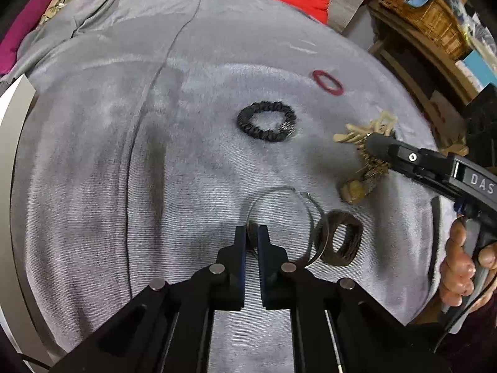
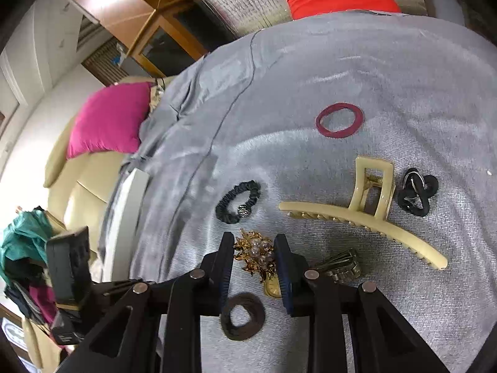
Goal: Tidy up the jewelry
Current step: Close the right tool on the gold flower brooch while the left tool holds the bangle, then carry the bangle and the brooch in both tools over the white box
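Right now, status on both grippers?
Left gripper shut on thin metal bangle. Right gripper straddling gold brooch, grip unclear. Brown hair tie close below.

Grey cloth covers the surface; cream sofa behind.

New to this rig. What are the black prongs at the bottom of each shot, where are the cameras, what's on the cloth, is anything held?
No robot here: a person holds a trigger-operated gripper in each hand. Each picture comes from a fisheye camera on one gripper, looking along its two fingers.

The left gripper is pinched shut on a thin wire hoop. The same view shows the right gripper's body and the person's hand.

The right gripper stands with a gold brooch with pearls between its fingers; whether they press it is unclear.

On the grey cloth lie a black scrunchie, a maroon hair tie, a cream claw clip, a brown hair tie and a black knotted tie.
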